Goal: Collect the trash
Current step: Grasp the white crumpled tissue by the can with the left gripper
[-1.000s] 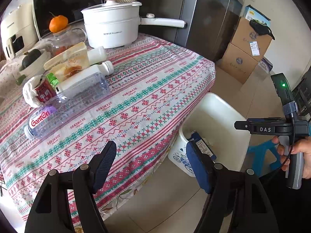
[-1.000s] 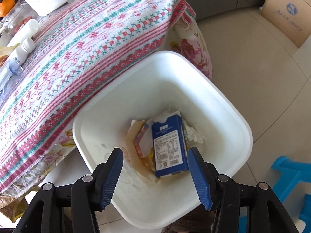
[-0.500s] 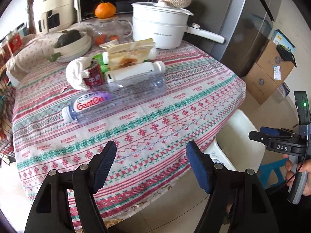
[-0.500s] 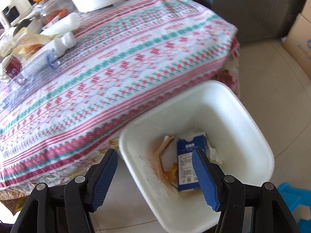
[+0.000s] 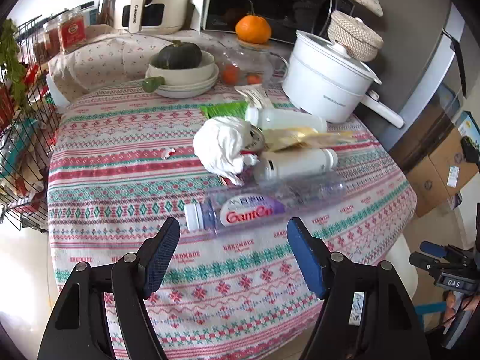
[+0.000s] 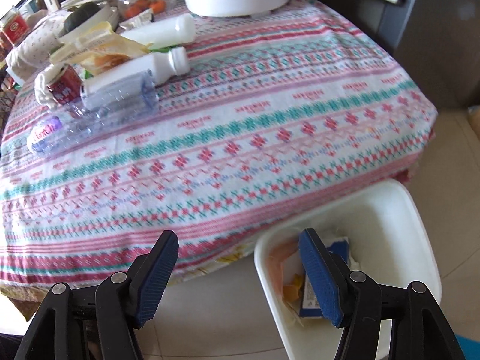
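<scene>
Trash lies on the patterned tablecloth (image 5: 120, 180): a clear plastic bottle (image 5: 264, 201) with a purple label, a white bottle (image 5: 297, 163), a second white bottle (image 5: 285, 120), a crumpled white tissue (image 5: 223, 147) over a red can, and a yellow wrapper (image 5: 300, 139). My left gripper (image 5: 234, 252) hovers open just short of the clear bottle, nothing between its fingers. My right gripper (image 6: 237, 273) is open and empty above the table's edge, beside the white bin (image 6: 390, 210), which holds a blue carton (image 6: 312, 300) and paper scraps. The clear bottle (image 6: 90, 120) and red can (image 6: 64, 88) show at far left there.
A white pot (image 5: 327, 81), stacked bowls with a dark squash (image 5: 180, 60), an orange (image 5: 253, 28), a glass jar (image 5: 249, 66) and appliances crowd the table's back. A wire rack (image 5: 21, 120) stands left. Cardboard boxes (image 5: 441, 168) sit on the floor at right.
Both grippers swung away from the bin toward the table. The left view now faces the trash pile head-on. The right gripper's jaws widened a little; the bin slid to its lower right.
</scene>
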`<state>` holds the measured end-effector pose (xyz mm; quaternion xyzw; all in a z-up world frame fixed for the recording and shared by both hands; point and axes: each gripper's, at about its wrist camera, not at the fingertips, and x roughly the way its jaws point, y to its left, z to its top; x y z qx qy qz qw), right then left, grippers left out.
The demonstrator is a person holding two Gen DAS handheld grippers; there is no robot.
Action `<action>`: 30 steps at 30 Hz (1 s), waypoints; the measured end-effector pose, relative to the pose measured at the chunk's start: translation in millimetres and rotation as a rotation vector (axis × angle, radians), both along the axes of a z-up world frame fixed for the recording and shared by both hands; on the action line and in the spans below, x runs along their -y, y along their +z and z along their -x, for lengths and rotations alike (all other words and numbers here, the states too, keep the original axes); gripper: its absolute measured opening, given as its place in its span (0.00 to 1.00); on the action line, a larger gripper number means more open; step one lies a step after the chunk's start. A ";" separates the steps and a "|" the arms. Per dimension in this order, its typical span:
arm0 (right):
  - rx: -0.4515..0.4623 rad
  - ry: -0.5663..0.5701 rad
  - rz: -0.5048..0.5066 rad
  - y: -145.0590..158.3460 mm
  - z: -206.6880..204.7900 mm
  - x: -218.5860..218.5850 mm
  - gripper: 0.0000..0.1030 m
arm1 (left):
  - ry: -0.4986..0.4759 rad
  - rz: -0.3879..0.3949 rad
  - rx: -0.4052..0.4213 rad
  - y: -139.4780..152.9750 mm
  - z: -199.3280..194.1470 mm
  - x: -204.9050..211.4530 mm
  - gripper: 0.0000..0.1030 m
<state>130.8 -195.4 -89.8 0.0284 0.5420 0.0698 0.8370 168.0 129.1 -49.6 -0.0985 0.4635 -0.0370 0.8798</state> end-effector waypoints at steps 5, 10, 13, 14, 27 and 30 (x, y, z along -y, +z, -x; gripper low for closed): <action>0.034 0.030 -0.027 13.6 -26.1 -14.2 0.72 | 0.064 0.115 0.033 -9.3 -33.3 -21.0 0.74; 0.000 0.050 0.006 -4.9 -38.7 -19.1 0.73 | 0.139 0.254 0.036 -19.0 -60.9 -25.7 0.74; -0.023 0.052 -0.009 -9.5 -45.5 -17.9 0.73 | 0.178 0.285 0.046 -22.9 -74.2 -22.7 0.74; -0.019 0.050 -0.016 -7.7 -47.9 -17.3 0.73 | 0.196 0.295 0.045 -25.6 -77.7 -23.1 0.73; 0.003 0.031 -0.050 1.0 -54.1 -15.4 0.73 | 0.319 0.320 0.065 -37.5 -87.5 -16.4 0.08; 0.004 0.027 -0.050 0.7 -51.5 -12.9 0.73 | 0.306 0.300 0.080 -30.8 -81.2 -16.5 0.05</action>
